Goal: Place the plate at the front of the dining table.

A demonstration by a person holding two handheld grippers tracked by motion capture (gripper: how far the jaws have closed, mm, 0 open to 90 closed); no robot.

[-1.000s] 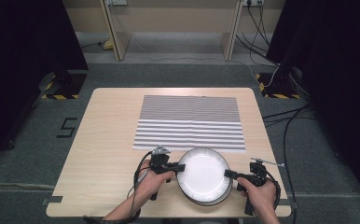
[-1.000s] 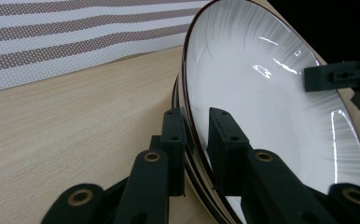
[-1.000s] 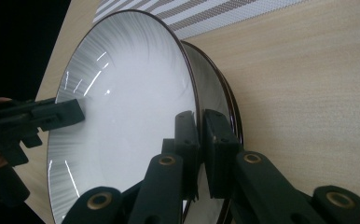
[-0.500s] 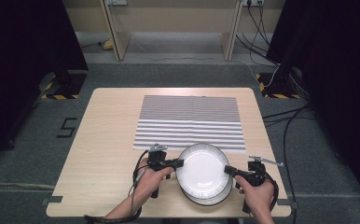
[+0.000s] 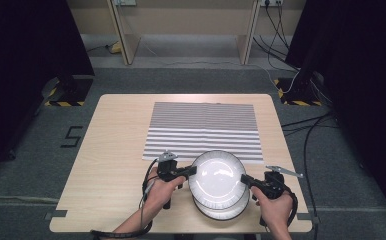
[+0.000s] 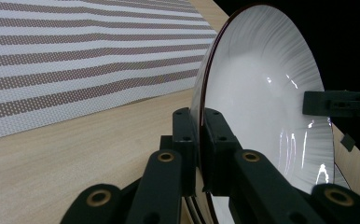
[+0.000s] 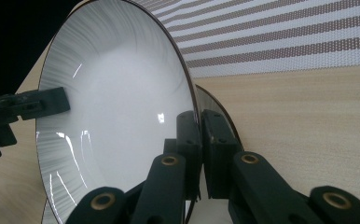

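The top plate (image 5: 216,173) hangs lifted off a second plate (image 5: 221,209) that lies flat on the table (image 5: 116,150) near its six o'clock edge. The left gripper (image 5: 191,170) pinches the top plate's rim at nine o'clock; its jaws have just been closing and now clamp the thin edge between them. The right gripper (image 5: 245,178) is clenched on the rim at about four o'clock.

The hold is narrow: in both gripper views the pads catch no more than the rim's thin lip. If the hands drift apart or rise unevenly, I judge the smooth rim could slide out of one clamp and the plate would swing down onto the one below, chipping both. Pressing inward could tilt it.

The striped mat (image 5: 203,127) lies at twelve o'clock, a likely landing place.
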